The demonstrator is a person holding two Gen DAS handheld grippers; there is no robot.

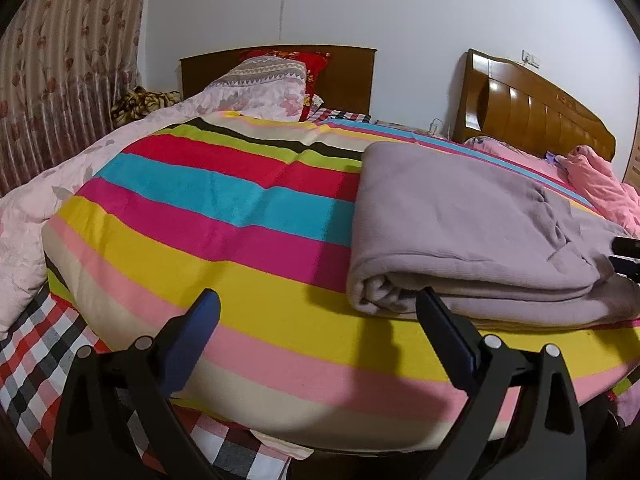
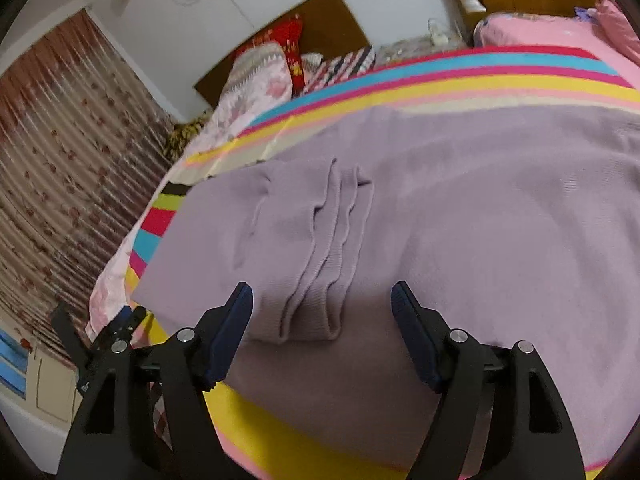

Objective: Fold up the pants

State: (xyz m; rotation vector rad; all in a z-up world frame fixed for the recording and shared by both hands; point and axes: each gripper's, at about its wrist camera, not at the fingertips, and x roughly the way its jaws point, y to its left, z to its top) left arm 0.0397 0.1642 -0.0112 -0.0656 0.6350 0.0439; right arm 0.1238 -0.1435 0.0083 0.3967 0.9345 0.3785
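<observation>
We find the pants (image 1: 472,220), a mauve knit garment, lying folded in several layers on the striped blanket (image 1: 224,216) that covers the bed. In the left wrist view the folded bundle sits toward the near edge of the bed, its rolled fold facing the camera. The left tongs (image 1: 316,312) stand released, fingers spread wide, holding nothing; the right-hand finger (image 1: 444,332) sits just in front of the bundle's near corner, and we cannot tell whether it touches the cloth.

In the right wrist view the pants (image 2: 460,216) fill most of the frame, with the ribbed cuffs (image 2: 320,280) stacked on top of the broader layer beneath. The right tongs (image 2: 322,302) are likewise released, fingers apart on either side of the cuffs and gripping nothing. The left tongs (image 2: 124,320) appear at the bundle's far-left corner.

Beyond the blanket we note a floral quilt (image 1: 40,216), a dark headboard (image 1: 344,76) and a patterned curtain (image 1: 60,72).
</observation>
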